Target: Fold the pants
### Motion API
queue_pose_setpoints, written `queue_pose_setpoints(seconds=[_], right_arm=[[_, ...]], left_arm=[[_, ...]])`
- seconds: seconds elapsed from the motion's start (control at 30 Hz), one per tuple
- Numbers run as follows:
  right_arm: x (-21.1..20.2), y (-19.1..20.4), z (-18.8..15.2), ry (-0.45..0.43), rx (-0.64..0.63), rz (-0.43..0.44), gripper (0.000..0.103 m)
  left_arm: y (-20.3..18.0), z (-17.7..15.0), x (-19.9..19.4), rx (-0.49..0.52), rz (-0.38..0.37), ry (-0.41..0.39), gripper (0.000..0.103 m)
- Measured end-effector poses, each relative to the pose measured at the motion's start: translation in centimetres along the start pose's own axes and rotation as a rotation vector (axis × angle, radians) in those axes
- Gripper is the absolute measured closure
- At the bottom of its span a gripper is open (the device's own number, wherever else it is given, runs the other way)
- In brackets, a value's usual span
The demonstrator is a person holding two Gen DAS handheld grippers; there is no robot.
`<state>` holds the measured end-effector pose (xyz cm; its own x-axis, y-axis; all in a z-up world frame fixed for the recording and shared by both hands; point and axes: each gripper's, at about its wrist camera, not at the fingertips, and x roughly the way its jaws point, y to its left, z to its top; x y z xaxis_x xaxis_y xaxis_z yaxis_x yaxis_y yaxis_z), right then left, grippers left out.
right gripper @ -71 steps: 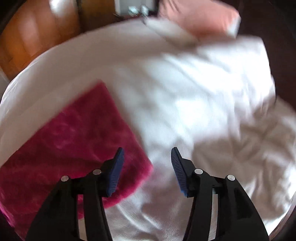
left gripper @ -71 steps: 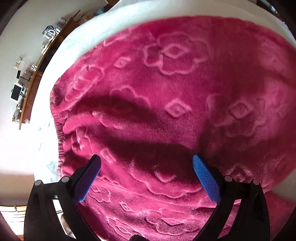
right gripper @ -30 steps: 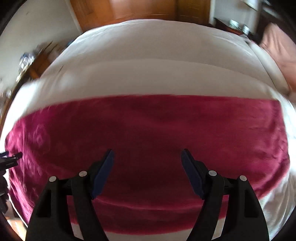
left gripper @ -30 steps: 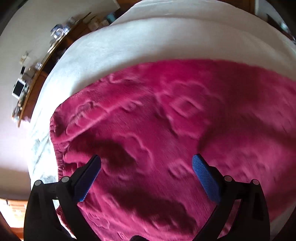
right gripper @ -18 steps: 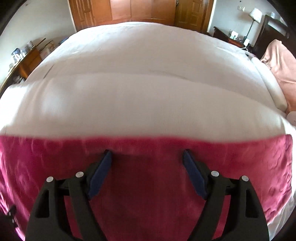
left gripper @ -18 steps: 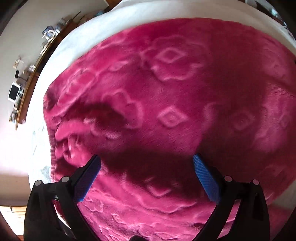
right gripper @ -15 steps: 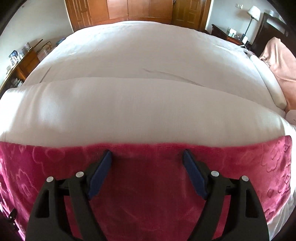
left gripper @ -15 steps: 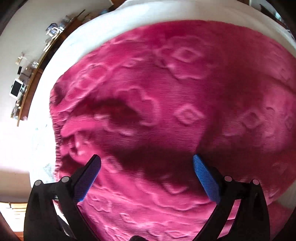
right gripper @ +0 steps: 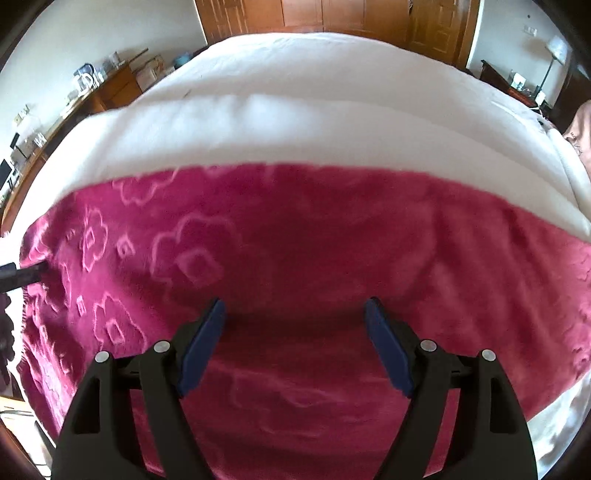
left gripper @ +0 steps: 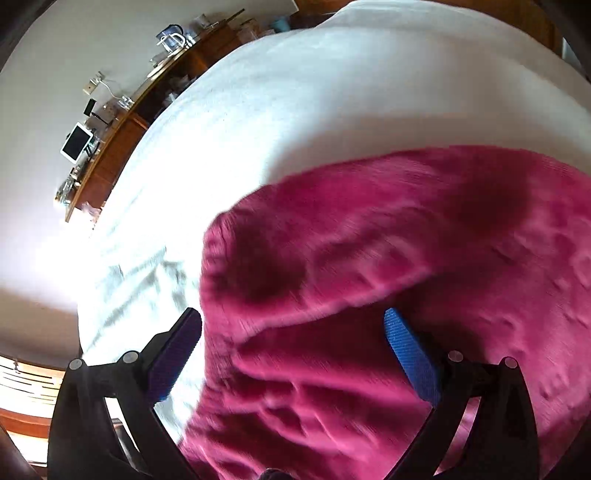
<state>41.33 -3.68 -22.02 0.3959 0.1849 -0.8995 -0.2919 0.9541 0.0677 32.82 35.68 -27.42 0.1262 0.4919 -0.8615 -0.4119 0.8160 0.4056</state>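
One pair of magenta pants (right gripper: 314, 258), plush with embossed flower shapes, lies across the lower half of the frame on one white bed (right gripper: 314, 110). Two grippers, the left gripper (left gripper: 291, 343) and right gripper (right gripper: 295, 332), hover spread wide, holding nothing. Compared with half a second ago, the left view shows more white bed at left.

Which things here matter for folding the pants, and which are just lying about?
For the job: pants, left gripper, right gripper, bed.
Lying about: desk, tablet, lamp, doors.
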Motion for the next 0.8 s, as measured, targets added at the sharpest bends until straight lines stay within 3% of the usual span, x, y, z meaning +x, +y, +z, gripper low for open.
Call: queue_pose_setpoints(seconds=[0.27, 0.47, 0.63, 0.7, 0.8], right_arm=[[3.4, 0.8, 4.3, -0.011, 0.027, -0.094, 0.021], [4.7, 1.3, 6.0, 0.001, 0.064, -0.136, 0.017], [2.8, 1.8, 5.4, -0.029, 0.09, -0.157, 0.017], [1.2, 1.7, 4.3, -0.063, 0.118, -0.148, 0.017], [-2.7, 2.5, 3.1, -0.169, 0.132, -0.147, 0.012]], left_arm=[[1.5, 3.4, 4.5, 0.031, -0.005, 0.016, 0.005], [2.5, 4.0, 5.9, 0.079, -0.075, 0.003, 0.005], [5.2, 5.1, 8.8, 0.124, -0.214, 0.042, 0.005], [6.6, 5.6, 10.1, 0.067, -0.302, 0.107, 0.005], [8.0, 6.2, 11.3, 0.016, -0.374, 0.172, 0.005]])
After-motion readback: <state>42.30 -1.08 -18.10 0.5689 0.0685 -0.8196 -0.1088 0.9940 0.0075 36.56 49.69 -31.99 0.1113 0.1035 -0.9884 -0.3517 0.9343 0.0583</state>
